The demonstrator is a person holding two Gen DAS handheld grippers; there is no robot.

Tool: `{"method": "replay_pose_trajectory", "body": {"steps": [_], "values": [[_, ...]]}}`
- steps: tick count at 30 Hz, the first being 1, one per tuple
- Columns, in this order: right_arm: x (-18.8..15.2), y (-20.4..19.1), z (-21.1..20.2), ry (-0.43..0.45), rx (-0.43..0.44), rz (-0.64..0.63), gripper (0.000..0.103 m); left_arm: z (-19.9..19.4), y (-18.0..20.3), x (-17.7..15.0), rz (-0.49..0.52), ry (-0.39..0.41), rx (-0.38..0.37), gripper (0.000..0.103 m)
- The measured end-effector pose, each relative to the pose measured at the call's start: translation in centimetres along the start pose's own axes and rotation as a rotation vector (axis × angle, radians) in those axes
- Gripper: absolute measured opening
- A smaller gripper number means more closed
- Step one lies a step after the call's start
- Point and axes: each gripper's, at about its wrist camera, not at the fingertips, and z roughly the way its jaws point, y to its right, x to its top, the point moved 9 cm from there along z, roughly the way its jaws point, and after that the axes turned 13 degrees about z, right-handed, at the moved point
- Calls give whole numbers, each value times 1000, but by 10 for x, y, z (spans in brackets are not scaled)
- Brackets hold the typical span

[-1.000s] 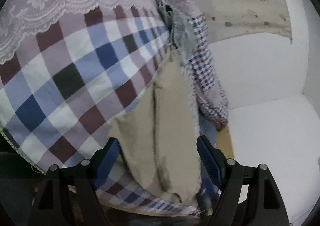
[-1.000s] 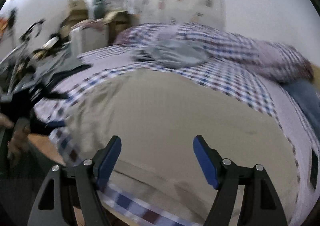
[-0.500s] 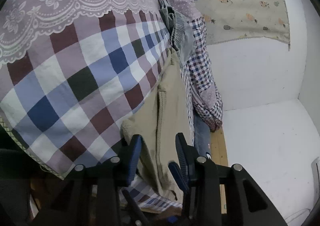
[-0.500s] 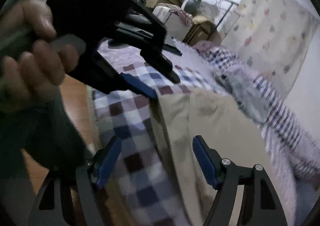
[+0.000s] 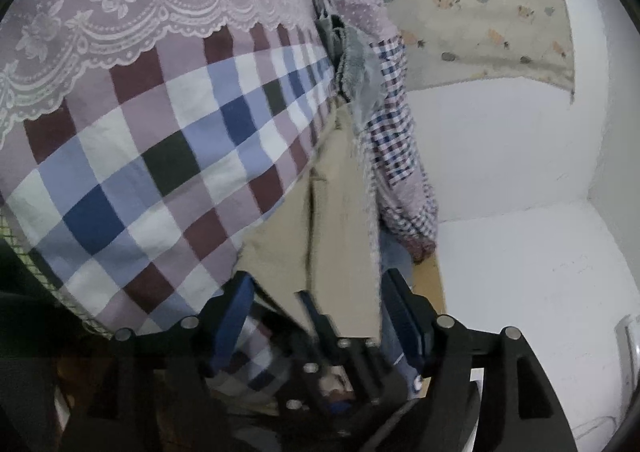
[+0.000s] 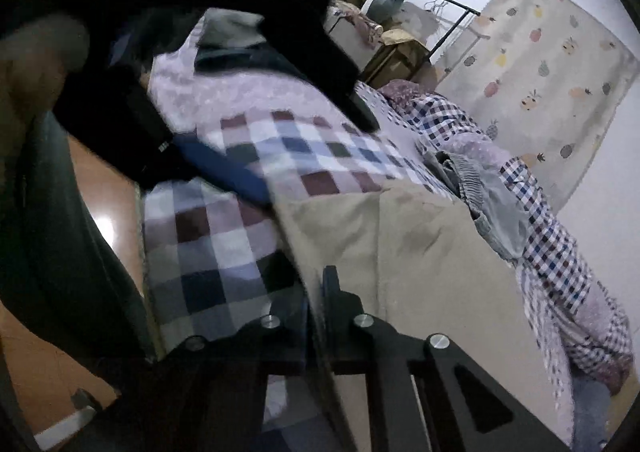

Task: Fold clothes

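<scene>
Right wrist view: right claw (image 6: 320, 284) clenched on khaki garment (image 6: 400, 252) edge; left claw (image 5: 316, 312) released above

Your beige cotton trousers (image 6: 416, 252) lie on the large-check patchwork bedspread (image 5: 152, 156), at the bed's near edge. Behind them sits a crumpled grey garment (image 6: 480, 196), with a small-check quilt (image 6: 552, 264) bunched along their right side. Behind that hangs a fruit-print curtain (image 6: 552, 52) on the wall.
</scene>
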Motion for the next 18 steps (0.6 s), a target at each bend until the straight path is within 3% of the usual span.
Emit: {"method": "replay_pose_trajectory", "body": {"steps": [8, 12, 18], "values": [[17, 16, -8, 9, 36, 96, 5, 6, 0, -11, -12, -50, 5, 71], [21, 24, -8, 10, 28, 126, 4, 0, -5, -15, -77, -36, -36, 73], [25, 30, -7, 5, 36, 155, 4, 14, -8, -9, -74, -42, -34, 73]]}}
